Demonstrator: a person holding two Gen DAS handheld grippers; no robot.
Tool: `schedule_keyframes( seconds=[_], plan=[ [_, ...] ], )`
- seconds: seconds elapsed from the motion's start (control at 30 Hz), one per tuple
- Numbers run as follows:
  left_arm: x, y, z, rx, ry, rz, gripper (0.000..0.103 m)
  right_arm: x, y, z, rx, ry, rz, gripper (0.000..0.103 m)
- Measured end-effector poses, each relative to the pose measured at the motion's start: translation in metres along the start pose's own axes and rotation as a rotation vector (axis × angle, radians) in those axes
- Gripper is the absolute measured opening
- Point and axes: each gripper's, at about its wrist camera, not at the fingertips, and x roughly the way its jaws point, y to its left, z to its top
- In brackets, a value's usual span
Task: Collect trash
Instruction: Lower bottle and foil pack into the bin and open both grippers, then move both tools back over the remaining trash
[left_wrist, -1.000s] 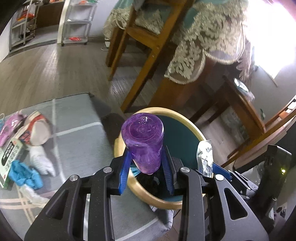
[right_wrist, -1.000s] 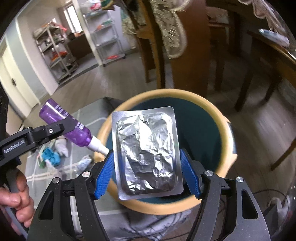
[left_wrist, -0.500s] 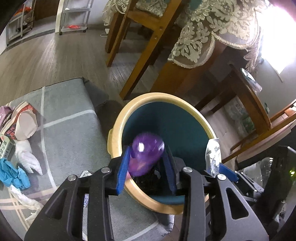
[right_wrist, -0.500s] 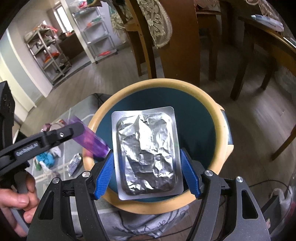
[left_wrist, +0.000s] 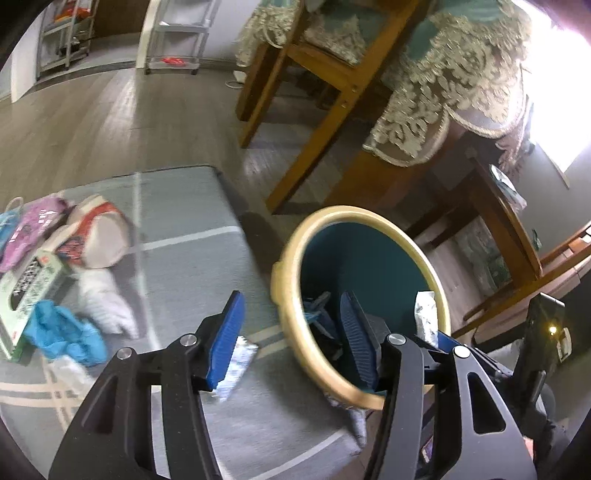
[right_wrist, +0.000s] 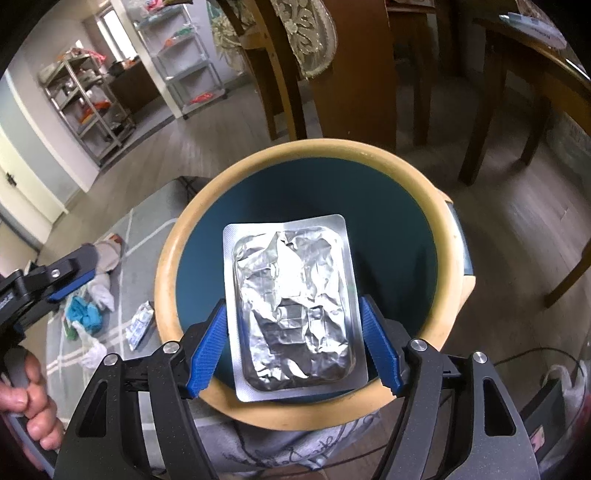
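Daylight from a blown-out window (left_wrist: 561, 122) up and right of the left gripper (left_wrist: 291, 332) washes both fisheye views, edges bent dark, left view motion-blurred.

Two handheld grippers are seen, both built alike. Left gripper (left_wrist: 291, 332): matte black plastic arms with triangular cut-outs, silver round screws at the pivots, blue ribbed pads (left_wrist: 226, 338) on the fingers. Right gripper (right_wrist: 293, 349): same black speckled frame, four silver screws, blue ribbed pads (right_wrist: 380, 350). White lettering is printed on the left unit's side, only partly readable. Its grey handle is wrapped by a hand (right_wrist: 27, 402). No sleeve can be made out.
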Motion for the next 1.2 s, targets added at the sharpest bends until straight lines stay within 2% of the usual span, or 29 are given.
schedule_keyframes(
  seconds=[0.1, 0.37, 0.6, 0.83, 1.2],
  plan=[
    [-0.01, 0.017, -0.001, -0.016, -0.015, 0.022, 0.056, 0.0, 0.001, 0.0, 0.002, -0.003, 0.003, 0.078],
    [-0.045, 0.061, -0.011, -0.043, -0.092, 0.106, 0.059, -0.001, 0.015, -0.001, 0.003, -0.023, 0.022, 0.079],
    [-0.068, 0.094, -0.021, -0.092, -0.127, 0.184, 0.066, -0.003, 0.048, -0.003, -0.094, -0.053, 0.051, 0.079],
    [-0.078, 0.122, -0.034, -0.133, -0.115, 0.244, 0.069, 0.001, 0.065, -0.006, -0.129, -0.048, 0.077, 0.079],
    [-0.076, 0.148, -0.051, -0.176, -0.065, 0.286, 0.069, 0.01, 0.092, -0.014, -0.181, -0.025, 0.11, 0.079]
  ],
)
